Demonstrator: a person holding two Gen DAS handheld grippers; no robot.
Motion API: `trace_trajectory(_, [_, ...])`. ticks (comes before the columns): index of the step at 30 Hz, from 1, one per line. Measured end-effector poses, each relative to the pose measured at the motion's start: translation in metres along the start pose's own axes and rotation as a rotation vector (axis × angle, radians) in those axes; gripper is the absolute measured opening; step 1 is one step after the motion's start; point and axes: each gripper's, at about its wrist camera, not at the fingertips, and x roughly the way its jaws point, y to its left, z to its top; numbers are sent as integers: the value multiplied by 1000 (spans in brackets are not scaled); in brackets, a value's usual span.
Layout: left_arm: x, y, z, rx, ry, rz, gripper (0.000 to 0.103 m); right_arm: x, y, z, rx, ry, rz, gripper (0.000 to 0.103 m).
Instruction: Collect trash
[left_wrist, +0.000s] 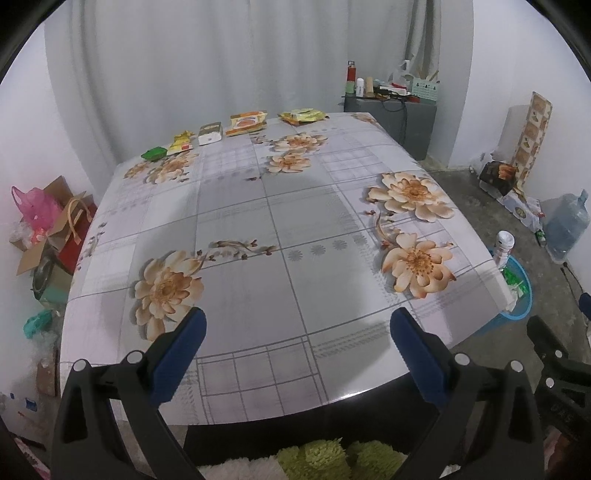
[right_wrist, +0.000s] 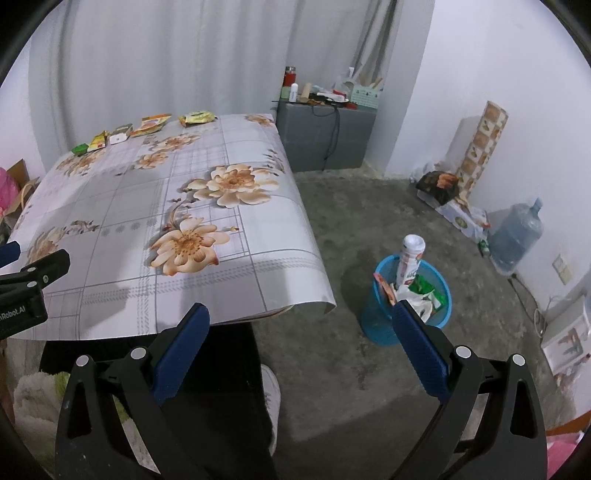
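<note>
White curtains and pale walls back a table (left_wrist: 229, 221) covered with a grey checked cloth printed with peach flowers. Along its far edge lies a row of trash: a small green wrapper (left_wrist: 154, 153), a yellow crumpled packet (left_wrist: 181, 143), a white open carton (left_wrist: 209, 133), an orange flat snack pack (left_wrist: 246, 123) and a yellow-green crinkled bag (left_wrist: 303, 116). On the concrete floor, right of the table, stands a blue plastic waste basket (right_wrist: 373, 321) holding a white bottle (right_wrist: 409, 258) upright among green and white wrappers. Left gripper (left_wrist: 297, 325), black with blue finger pads, hovers above the near table edge, fingers wide apart and holding nothing. Right gripper (right_wrist: 301, 321) hangs right of the table's near corner, fingers likewise wide and empty, its right finger overlapping the basket in view. A grey cabinet (right_wrist: 325, 136) stands far right; a blue water jug (right_wrist: 515, 232) rests near the right wall.
</note>
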Motion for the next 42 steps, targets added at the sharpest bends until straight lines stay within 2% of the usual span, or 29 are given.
trace_trajectory(15, [-1, 4, -2, 13, 19, 32, 98, 2, -23, 2, 12, -16, -37, 95])
trace_trajectory(28, [-1, 4, -6, 29, 43, 36, 98, 2, -10, 1, -14, -12, 35, 95])
trace_trajectory(42, [-2, 3, -8, 36, 54, 32, 98, 2, -7, 0, -15, -11, 41, 95])
